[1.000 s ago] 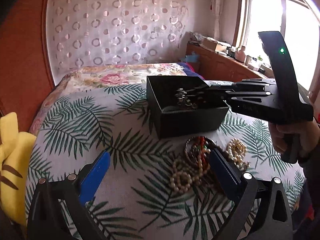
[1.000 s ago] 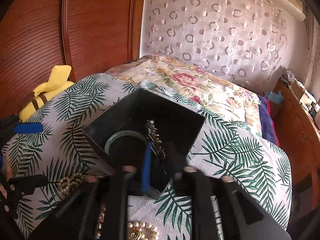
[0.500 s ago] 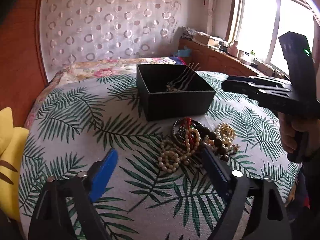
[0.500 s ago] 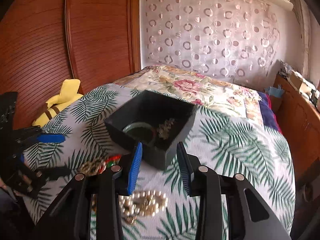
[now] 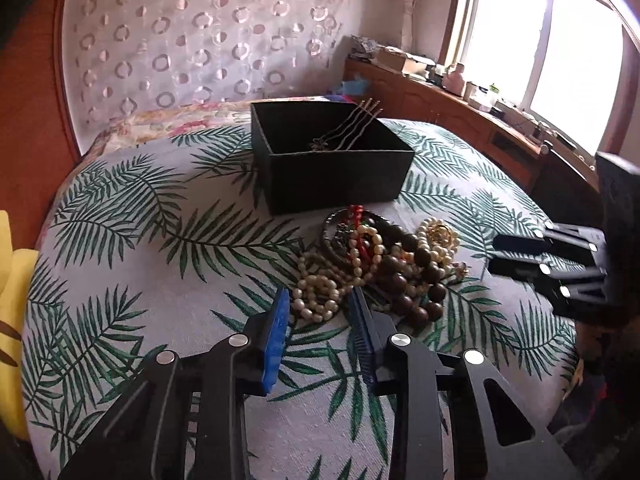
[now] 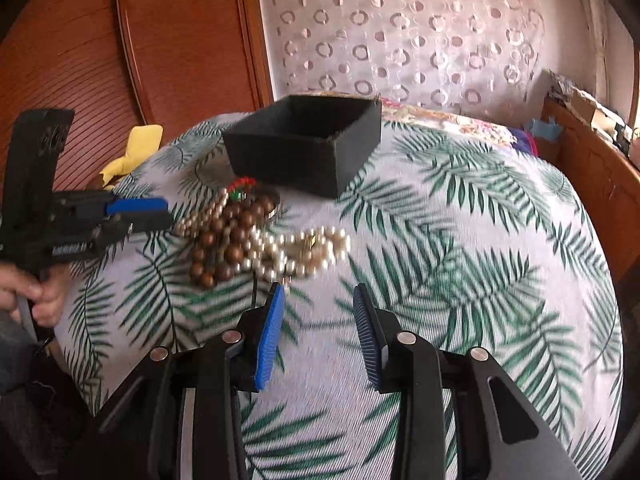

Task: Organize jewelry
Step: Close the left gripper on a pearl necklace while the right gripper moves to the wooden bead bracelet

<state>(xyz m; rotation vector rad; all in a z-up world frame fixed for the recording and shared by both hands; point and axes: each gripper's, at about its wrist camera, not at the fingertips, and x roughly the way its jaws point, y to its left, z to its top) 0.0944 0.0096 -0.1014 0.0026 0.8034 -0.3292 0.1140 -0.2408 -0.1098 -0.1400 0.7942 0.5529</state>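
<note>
At far left lies a yellow plush toy (image 5: 12, 320) on the bed's palm-leaf printed cover (image 5: 140, 240). The left gripper (image 5: 318, 300) hangs low over the near edge of a cream pearl-bead strand (image 5: 320, 292), its blue-padded fingers (image 5: 280, 320) closing on either side of the beads, not yet pressing them. Behind stands an open black square cardboard box (image 5: 336, 176) holding a metal hair fork (image 5: 352, 128). The tangled pile of brown wooden beads, pearls and red beads (image 5: 400, 260) lies just before the box. At right, the right gripper (image 6: 318, 296) hovers near the pile, fingers partly apart, holding nothing.
</note>
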